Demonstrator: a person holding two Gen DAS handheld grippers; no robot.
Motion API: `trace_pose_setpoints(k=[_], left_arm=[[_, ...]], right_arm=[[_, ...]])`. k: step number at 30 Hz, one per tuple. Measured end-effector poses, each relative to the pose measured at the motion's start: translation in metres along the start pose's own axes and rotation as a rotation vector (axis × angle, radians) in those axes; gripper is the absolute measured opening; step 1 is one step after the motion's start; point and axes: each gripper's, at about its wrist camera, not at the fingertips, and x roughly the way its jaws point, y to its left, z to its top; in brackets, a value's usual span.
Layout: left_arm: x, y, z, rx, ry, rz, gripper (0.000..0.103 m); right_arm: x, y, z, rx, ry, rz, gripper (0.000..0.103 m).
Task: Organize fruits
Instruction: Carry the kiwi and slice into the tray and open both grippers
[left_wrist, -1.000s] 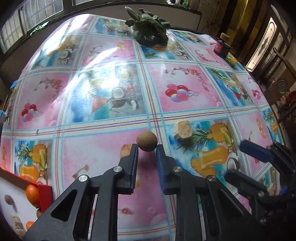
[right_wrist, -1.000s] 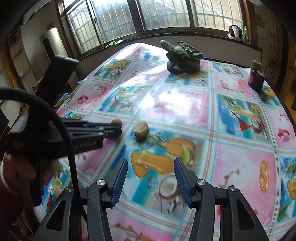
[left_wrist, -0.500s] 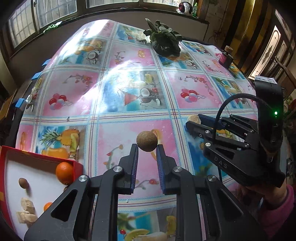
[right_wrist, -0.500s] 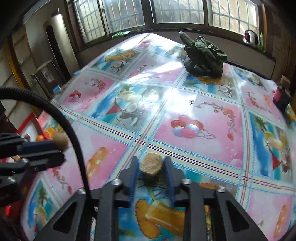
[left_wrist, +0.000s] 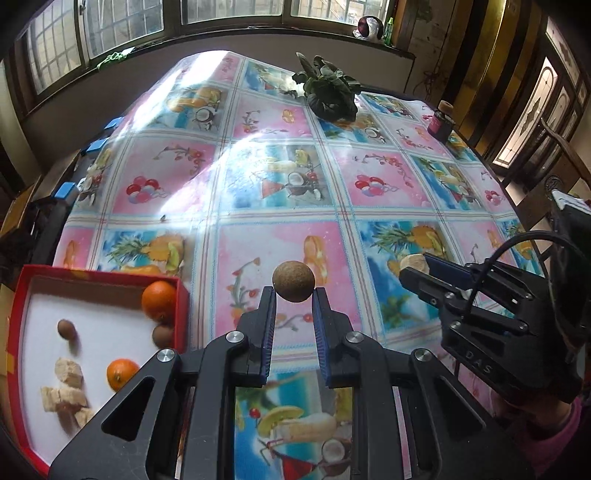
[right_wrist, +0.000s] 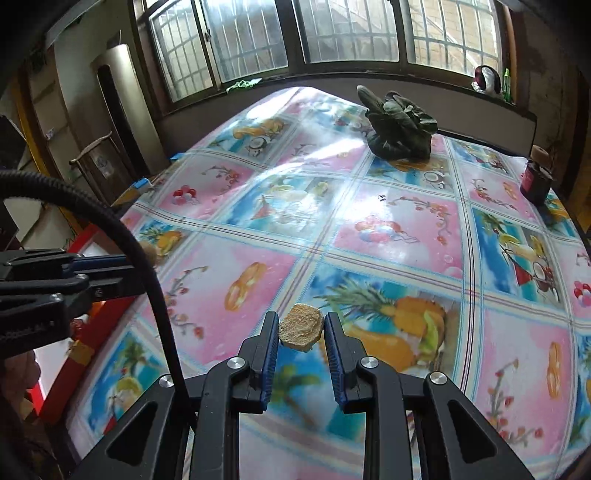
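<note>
My left gripper (left_wrist: 293, 291) is shut on a small round brown fruit (left_wrist: 293, 281), held above the fruit-print tablecloth (left_wrist: 280, 192). To its lower left lies a red tray (left_wrist: 184, 306) with a white floor, holding two oranges (left_wrist: 159, 300), small brown fruits and tan chunks. My right gripper (right_wrist: 301, 325) is shut on a tan, rough-cut fruit chunk (right_wrist: 301, 326), lifted just off the cloth. In the left wrist view the right gripper (left_wrist: 417, 271) reaches in from the right with that chunk (left_wrist: 412, 261). The left gripper (right_wrist: 144, 258) shows at the left edge of the right wrist view.
A bunch of dark green leaves (left_wrist: 328, 94) lies at the far end of the table, and a dark jar (left_wrist: 441, 120) stands at the far right. A black cable (right_wrist: 147, 269) arcs across the left of the right wrist view. Windows run behind the table.
The right gripper moved forward over the tan chunk, shut on it and lifted it. The left gripper carried the brown fruit up and leftward, bringing the red tray into view.
</note>
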Motion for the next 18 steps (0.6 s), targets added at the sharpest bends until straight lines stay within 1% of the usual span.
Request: trace_pose_setpoints(k=[5,10,14,18], left_arm=[[-0.010,0.012,-0.017,-0.021,-0.001,0.020,0.019],[-0.023,0.029,-0.033,-0.041,-0.034,0.083,0.019],[-0.030,0.046,-0.044,-0.079,-0.044,0.099,0.019],[-0.037,0.064,-0.054,-0.112,-0.051,0.118,0.019]], right_arm=[[-0.014,0.021,-0.008,-0.006,-0.010,0.003,0.024],[-0.019,0.040,-0.013,-0.008,-0.015,0.005,0.024],[-0.019,0.057,-0.015,-0.035,-0.017,0.006,0.024],[-0.020,0.075,-0.015,-0.061,-0.018,0.034,0.024]])
